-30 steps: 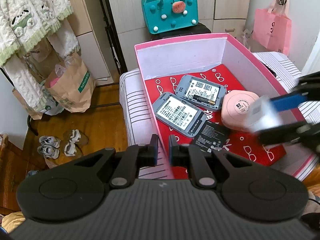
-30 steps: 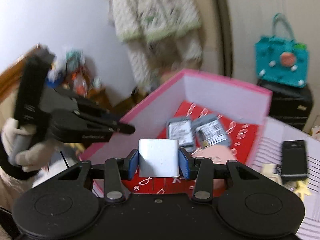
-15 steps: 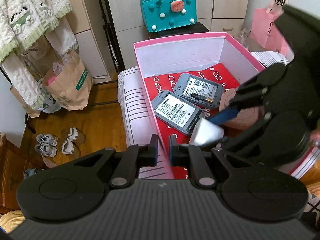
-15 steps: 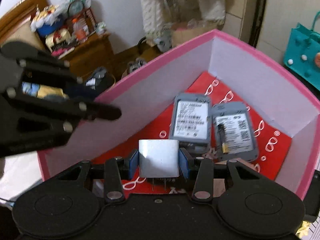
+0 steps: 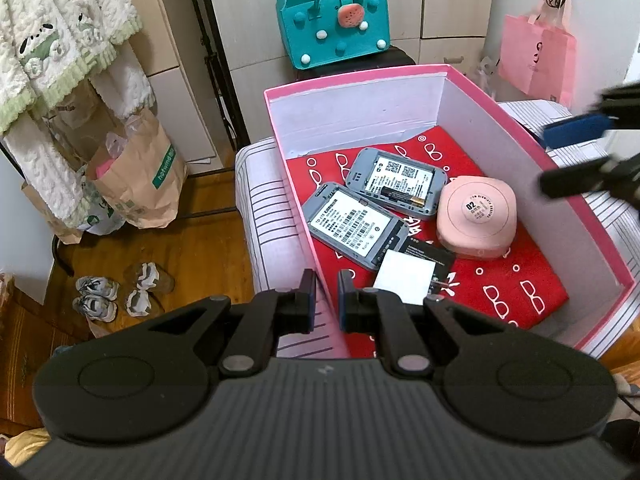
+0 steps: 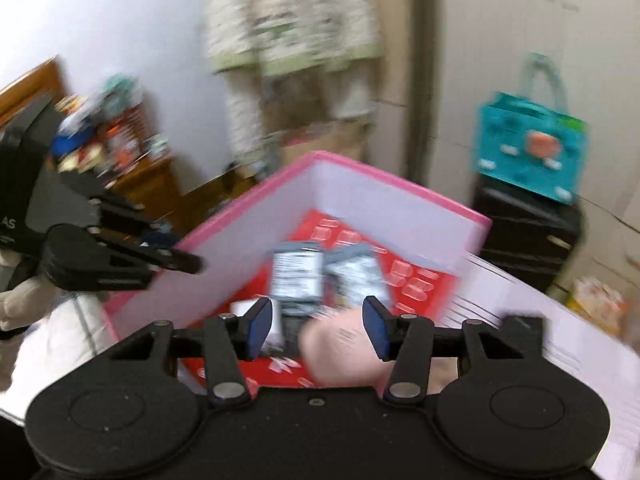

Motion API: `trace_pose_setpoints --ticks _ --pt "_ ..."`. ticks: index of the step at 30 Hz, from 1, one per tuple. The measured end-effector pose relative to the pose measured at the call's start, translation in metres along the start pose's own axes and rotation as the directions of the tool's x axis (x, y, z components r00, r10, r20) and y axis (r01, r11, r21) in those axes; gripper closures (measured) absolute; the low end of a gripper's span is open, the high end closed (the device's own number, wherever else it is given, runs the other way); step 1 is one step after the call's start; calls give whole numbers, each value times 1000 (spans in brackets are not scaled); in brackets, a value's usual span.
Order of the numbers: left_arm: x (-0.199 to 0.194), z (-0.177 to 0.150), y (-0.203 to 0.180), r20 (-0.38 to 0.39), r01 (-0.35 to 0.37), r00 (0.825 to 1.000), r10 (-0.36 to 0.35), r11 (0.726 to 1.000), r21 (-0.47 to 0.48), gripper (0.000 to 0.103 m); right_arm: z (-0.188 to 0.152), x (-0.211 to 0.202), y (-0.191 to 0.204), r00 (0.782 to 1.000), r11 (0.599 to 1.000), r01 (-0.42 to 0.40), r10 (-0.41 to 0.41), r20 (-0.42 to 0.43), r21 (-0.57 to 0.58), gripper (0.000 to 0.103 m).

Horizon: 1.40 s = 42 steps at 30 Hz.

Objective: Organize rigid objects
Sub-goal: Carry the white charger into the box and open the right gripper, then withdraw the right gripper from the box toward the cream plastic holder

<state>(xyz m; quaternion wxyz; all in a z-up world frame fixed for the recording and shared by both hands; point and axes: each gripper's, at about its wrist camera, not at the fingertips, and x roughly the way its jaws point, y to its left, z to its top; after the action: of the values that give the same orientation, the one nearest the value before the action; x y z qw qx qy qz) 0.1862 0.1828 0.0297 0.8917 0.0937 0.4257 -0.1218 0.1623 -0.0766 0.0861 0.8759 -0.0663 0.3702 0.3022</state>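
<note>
A pink box (image 5: 352,80) with a red patterned lining holds two grey devices (image 5: 352,228), a pink rounded case (image 5: 476,220), a black battery (image 5: 432,254) and a white charger block (image 5: 404,276). The block lies loose at the near left of the lining. My left gripper (image 5: 326,300) is shut on the box's left wall, also seen in the right wrist view (image 6: 176,256). My right gripper (image 6: 316,320) hangs above the box's right side, its jaws opening with nothing between them. Its blue pads (image 5: 576,130) show blurred at the right edge. The right wrist view is motion-blurred.
The box rests on a striped white surface (image 5: 260,216). A teal felt bag (image 5: 336,32) stands on a black case behind it, a pink bag (image 5: 536,60) at the far right. Paper bags (image 5: 136,184) and shoes (image 5: 120,296) sit on the wooden floor to the left.
My right gripper let go of the white charger block inside the box, opened, and drew back to the right and upward. The left gripper stayed on the wall.
</note>
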Motion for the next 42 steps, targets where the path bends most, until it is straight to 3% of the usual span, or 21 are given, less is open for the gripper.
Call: trace_pose_setpoints --ticks 4,9,16,22,26,31,35,39,42 --pt "-1 -2 2 7 11 1000 -11 1000 -15 93 -40 -32 -28 994 987 80 -89 59 141 47" --pt "-3 -4 4 14 22 1000 -21 999 -31 93 -86 -36 -63 987 948 148 -161 24 280 47" --pt "-4 -7 3 21 22 1000 -22 999 -34 93 -125 -12 -75 971 935 232 -237 -15 269 42" --pt "-5 -8 0 21 7 1000 -7 1000 -26 93 -118 12 -75 971 949 222 -235 34 223 40" --pt "-5 -8 -1 18 5 1000 -4 1000 -23 93 -106 24 -74 967 956 225 -243 78 186 31" --pt "-5 -6 -1 13 3 1000 -2 1000 -25 93 -96 37 -77 968 960 213 -233 92 184 30" --pt "-6 -5 -1 11 3 1000 -2 1000 -25 93 -93 54 -77 965 958 240 -253 68 154 30" --pt "-5 -5 0 12 4 1000 -3 999 -33 93 -94 70 -68 941 940 331 -335 39 77 28" --pt "-5 -6 0 11 6 1000 -5 999 -33 93 -97 70 -72 942 940 328 -333 48 98 33"
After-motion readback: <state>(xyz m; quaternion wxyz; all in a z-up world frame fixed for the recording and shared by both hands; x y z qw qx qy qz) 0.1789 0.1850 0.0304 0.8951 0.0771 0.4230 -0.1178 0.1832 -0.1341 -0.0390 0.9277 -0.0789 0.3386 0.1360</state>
